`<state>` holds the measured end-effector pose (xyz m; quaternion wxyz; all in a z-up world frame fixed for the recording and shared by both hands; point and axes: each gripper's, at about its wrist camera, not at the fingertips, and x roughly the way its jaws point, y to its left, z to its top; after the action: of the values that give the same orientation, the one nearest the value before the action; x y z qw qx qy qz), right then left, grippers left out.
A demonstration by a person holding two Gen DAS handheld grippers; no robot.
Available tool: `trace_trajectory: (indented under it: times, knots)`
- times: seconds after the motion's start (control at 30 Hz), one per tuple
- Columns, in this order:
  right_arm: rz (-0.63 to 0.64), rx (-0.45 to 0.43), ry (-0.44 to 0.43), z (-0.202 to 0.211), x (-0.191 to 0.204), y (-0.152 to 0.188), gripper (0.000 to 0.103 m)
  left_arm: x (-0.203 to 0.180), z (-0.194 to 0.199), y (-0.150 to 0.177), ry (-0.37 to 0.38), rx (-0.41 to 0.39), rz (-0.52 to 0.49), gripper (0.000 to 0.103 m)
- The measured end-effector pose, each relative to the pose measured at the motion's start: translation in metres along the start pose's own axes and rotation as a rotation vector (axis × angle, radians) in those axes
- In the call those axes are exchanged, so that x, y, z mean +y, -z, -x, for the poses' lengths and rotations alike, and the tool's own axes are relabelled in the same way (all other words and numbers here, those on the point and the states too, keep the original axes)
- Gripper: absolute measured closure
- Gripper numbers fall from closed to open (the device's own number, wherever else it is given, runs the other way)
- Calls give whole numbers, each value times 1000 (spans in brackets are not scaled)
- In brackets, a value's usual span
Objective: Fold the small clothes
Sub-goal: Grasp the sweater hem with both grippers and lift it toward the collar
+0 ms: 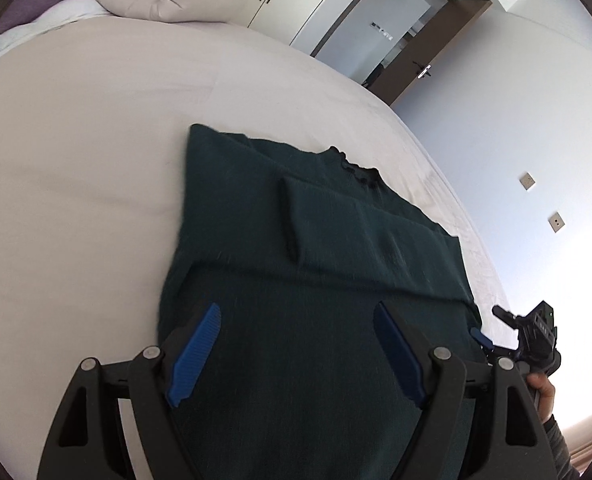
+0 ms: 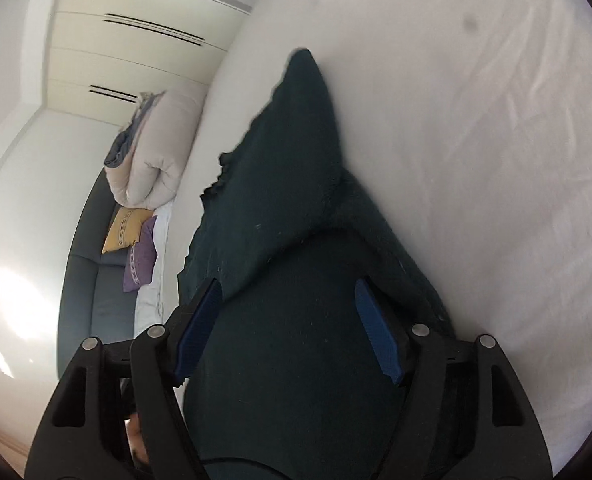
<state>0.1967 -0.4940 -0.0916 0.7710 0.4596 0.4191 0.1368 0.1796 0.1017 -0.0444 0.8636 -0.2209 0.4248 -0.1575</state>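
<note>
With both jaws spread and gripping nothing, my left hand-held gripper (image 1: 296,354) and right hand-held gripper (image 2: 285,330) hover over the sweater (image 1: 316,248) on the bed (image 1: 75,152); a pinch at its 6 o'clock hem may catch one layer only, undoing folded sleeves.

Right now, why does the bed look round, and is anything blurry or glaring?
Left wrist view: the fisheye lens bends the bed into a dome, and the dark green sweater is slightly smeared. Right wrist view: window glare washes out the wall, and the sweater's near part looks soft.
</note>
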Motion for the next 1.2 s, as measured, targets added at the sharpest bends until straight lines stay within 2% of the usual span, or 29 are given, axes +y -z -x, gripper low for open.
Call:
trace_trajectory:
  times: [0.07, 0.17, 0.23, 0.37, 0.47, 0.6, 0.77, 0.83, 1.0, 1.1, 1.2]
  knots:
    - [0, -30, -32, 22, 5, 18, 34, 1, 25, 21, -18, -20, 3, 13]
    - [102, -103, -23, 62, 24, 54, 34, 8, 55, 51, -37, -37, 33, 13]
    - [172, -123, 13, 89, 34, 82, 34, 17, 68, 69, -30, -30, 80, 11]
    - [249, -129, 112, 133, 32, 127, 34, 33, 80, 109, -42, 40, 143, 11]
    - [240, -131, 130, 167, 15, 153, 34, 34, 88, 134, -37, 72, 138, 11]
    - [182, -132, 185, 202, -13, 177, 34, 26, 94, 148, -63, 91, 91, 11]
    - [127, -55, 217, 203, -36, 189, 34, 25, 93, 156, -29, 137, 102, 12]
    - [107, -29, 235, 202, -46, 193, 34, 22, 93, 157, -12, 153, 102, 16]
    - [56, 29, 190, 200, -58, 197, 34, 19, 93, 164, 5, 201, 79, 31]
    - [58, 96, 181, 194, -58, 198, 34, 24, 93, 166, 39, 234, 97, 38]
    - [38, 121, 161, 193, -61, 198, 34, 33, 94, 167, 70, 260, 139, 48]
